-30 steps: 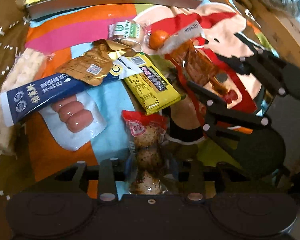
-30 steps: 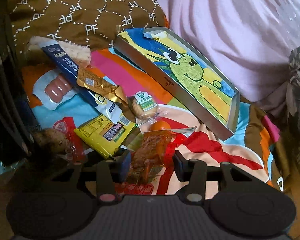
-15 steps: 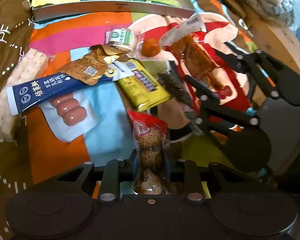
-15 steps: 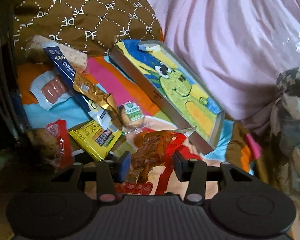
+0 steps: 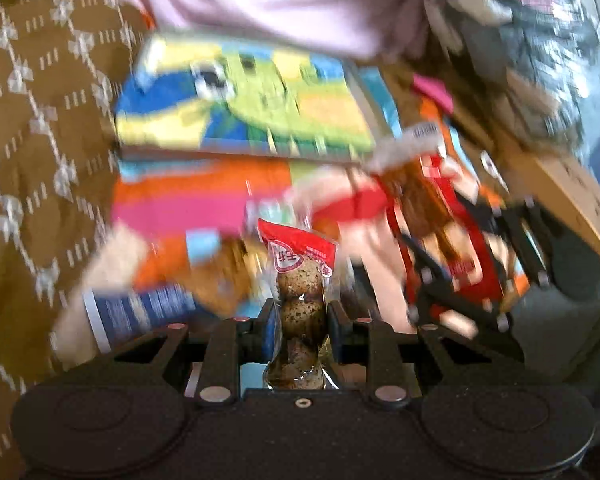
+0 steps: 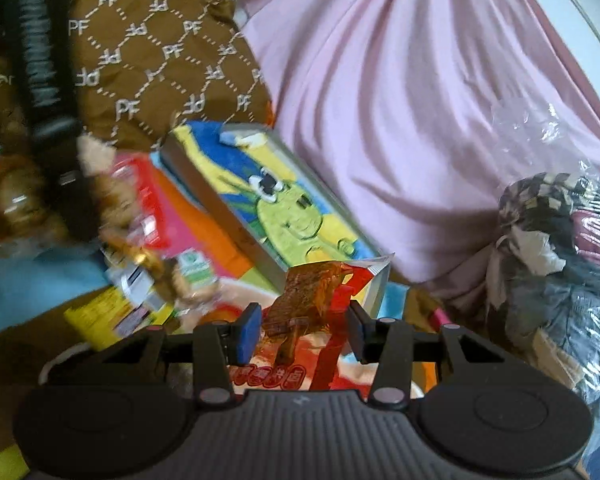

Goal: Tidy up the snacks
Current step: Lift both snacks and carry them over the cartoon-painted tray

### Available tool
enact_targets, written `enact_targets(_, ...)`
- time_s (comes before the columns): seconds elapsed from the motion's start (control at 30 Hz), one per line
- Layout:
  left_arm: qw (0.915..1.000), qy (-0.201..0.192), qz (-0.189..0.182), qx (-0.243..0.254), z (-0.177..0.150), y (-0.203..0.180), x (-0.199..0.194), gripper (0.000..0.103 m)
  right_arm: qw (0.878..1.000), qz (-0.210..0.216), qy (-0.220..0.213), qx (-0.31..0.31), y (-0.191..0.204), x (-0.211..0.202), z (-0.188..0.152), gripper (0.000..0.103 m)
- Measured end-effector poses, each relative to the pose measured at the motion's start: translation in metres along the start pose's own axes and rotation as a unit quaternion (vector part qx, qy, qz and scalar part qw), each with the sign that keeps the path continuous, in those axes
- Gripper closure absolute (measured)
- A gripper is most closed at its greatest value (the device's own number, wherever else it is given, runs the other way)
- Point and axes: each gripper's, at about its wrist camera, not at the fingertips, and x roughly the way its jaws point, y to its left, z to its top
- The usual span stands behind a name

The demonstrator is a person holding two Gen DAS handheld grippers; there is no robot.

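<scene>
My left gripper [image 5: 300, 320] is shut on a red-topped pack of speckled eggs [image 5: 300, 300] and holds it lifted above the bedspread. My right gripper [image 6: 302, 330] is shut on a red and brown dried-meat pack [image 6: 312, 300], also lifted; it shows at the right of the left wrist view [image 5: 424, 208]. The metal tray with a green cartoon print [image 5: 244, 100] lies ahead on the bed, also in the right wrist view [image 6: 284, 208]. Other snacks stay on the spread: a yellow pack [image 6: 104, 316], a green-label pastry [image 6: 192, 272], a gold wrapper [image 6: 140, 256] and a blue pack [image 5: 140, 308].
A brown patterned quilt [image 6: 140, 60] lies at the left and a pink sheet [image 6: 400, 100] behind the tray. Plastic-wrapped bundles [image 6: 560, 240] pile at the right. A cardboard edge [image 5: 560, 184] runs along the right. The left wrist view is motion-blurred.
Both grippers have risen and tilted toward the tray, each carrying its pack up off the bedspread. The snack pile has dropped lower and to the left in both views.
</scene>
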Motion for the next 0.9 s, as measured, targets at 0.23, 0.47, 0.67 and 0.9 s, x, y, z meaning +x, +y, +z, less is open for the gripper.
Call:
enact_targets(0.23, 0.9864, -0.108, 0.058, -0.109, 0.066, 0.023, 0.026, 0.075, 0.999, -0.018, -0.043, 0.000, -0.002, 0.047, 0.035, 0.054)
enact_targets(0.47, 0.9637, -0.202, 0.099, -0.144, 0.122, 0.059, 0.052, 0.075, 0.997, -0.024, -0.066, 0.044, -0.012, 0.106, 0.063, 0.054)
enact_targets(0.67, 0.9552, -0.218, 0.102, -0.172, 0.150, 0.083, 0.081, 0.075, 0.995, -0.016, -0.066, 0.072, -0.018, 0.150, 0.078, 0.054)
enact_targets(0.9, 0.9555, -0.223, 0.118, -0.152, 0.148, 0.089, 0.112, 0.075, 0.995, -0.001, -0.051, 0.086, -0.011, 0.183, 0.080, 0.065)
